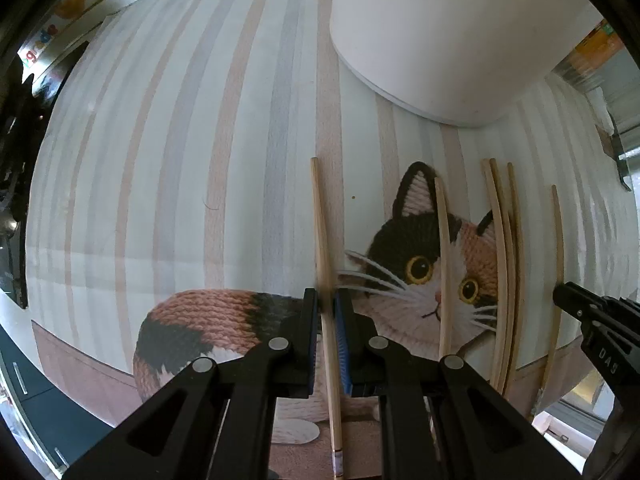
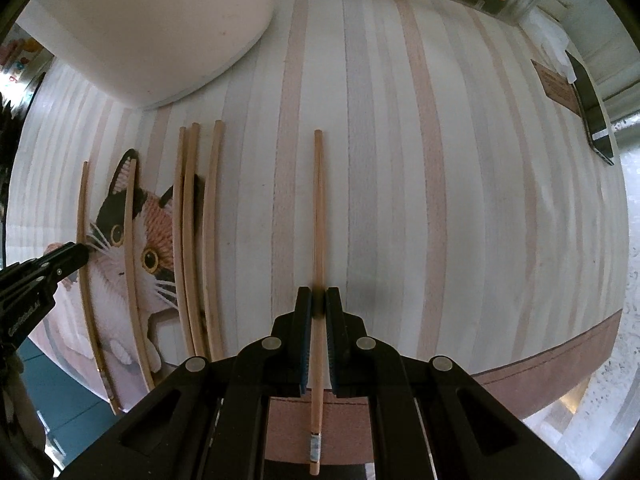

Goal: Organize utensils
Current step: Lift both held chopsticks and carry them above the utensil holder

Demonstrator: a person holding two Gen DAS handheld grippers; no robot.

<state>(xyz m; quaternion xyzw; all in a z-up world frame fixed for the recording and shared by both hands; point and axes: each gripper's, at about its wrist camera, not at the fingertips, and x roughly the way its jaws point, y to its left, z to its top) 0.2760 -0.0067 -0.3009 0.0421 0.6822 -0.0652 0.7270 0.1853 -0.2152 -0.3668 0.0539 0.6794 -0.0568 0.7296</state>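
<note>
Left hand-held gripper [image 1: 328, 300]: clamped on chopstick [image 1: 322, 232].
Right hand-held gripper [image 2: 318, 300]: clamped on chopstick [image 2: 319, 208].
Risk: thin sticks may pivot, slipping onto worktop [image 2: 460, 160].

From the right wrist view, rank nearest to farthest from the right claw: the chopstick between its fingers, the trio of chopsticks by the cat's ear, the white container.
1. The chopstick, straight ahead, gripped in the right claw.
2. The trio of chopsticks, to the left on the mat.
3. The white container, far upper left.
</note>
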